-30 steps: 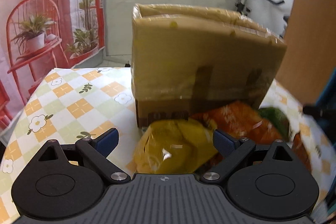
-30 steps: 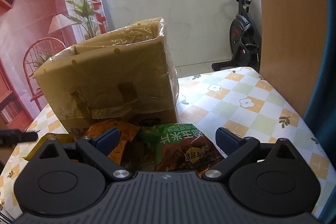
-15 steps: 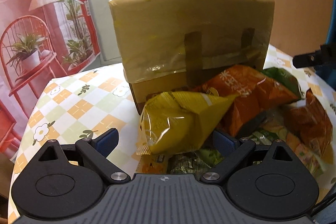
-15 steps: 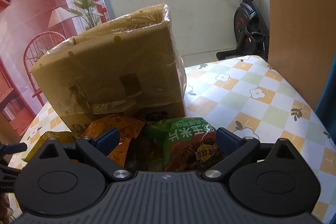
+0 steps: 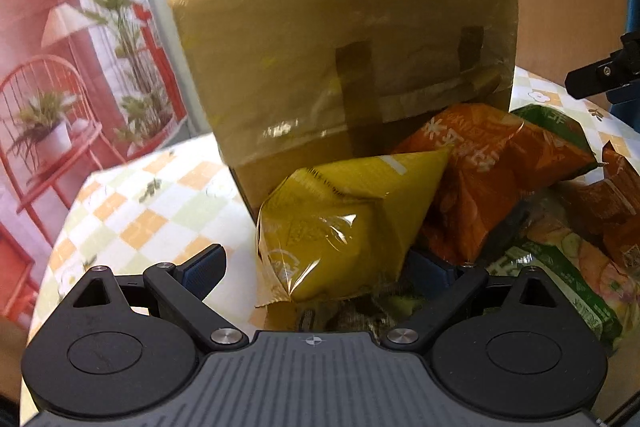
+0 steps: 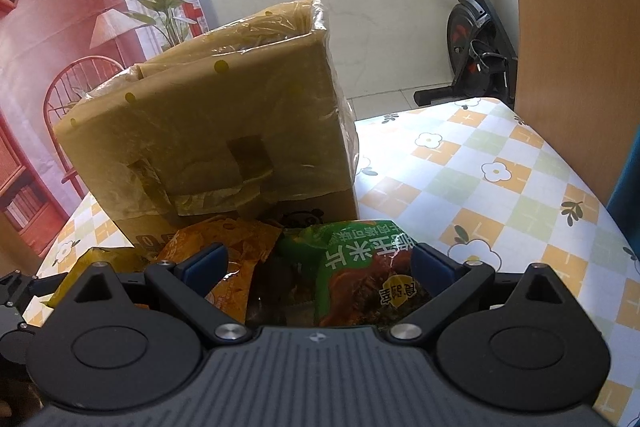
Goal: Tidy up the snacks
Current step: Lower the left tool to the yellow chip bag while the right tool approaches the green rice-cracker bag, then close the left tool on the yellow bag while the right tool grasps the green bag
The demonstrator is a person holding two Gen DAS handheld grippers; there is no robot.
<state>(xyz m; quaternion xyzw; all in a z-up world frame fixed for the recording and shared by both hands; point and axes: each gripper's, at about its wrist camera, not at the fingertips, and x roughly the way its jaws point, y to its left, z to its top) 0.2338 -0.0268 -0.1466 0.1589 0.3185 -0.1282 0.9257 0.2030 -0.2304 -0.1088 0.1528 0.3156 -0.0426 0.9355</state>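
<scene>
left tongs spread wide, low centre of the left wrist frame, blue pads either side of a yellow snack bag; the right pad mostly hidden behind the bag, contact not clear. the yellow bag sat at centre frame, leaning on an orange snack bag to its right. more packets lay at lower right, one a green-edged packet with vegetable pictures. behind the pile, filling upper centre, stood a cardboard box wrapped in yellowish plastic with tape strips. all rested on the counter, checked orange, green and white with flowers.

right tongs also wide apart, low centre of the right wrist frame, gripping nothing. between the pads lay a green snack bag with chinese lettering; an orange packet just left of it. the same box stood behind, upper left of centre, open at the top. an exercise bike stood at upper right, beyond the counter.
</scene>
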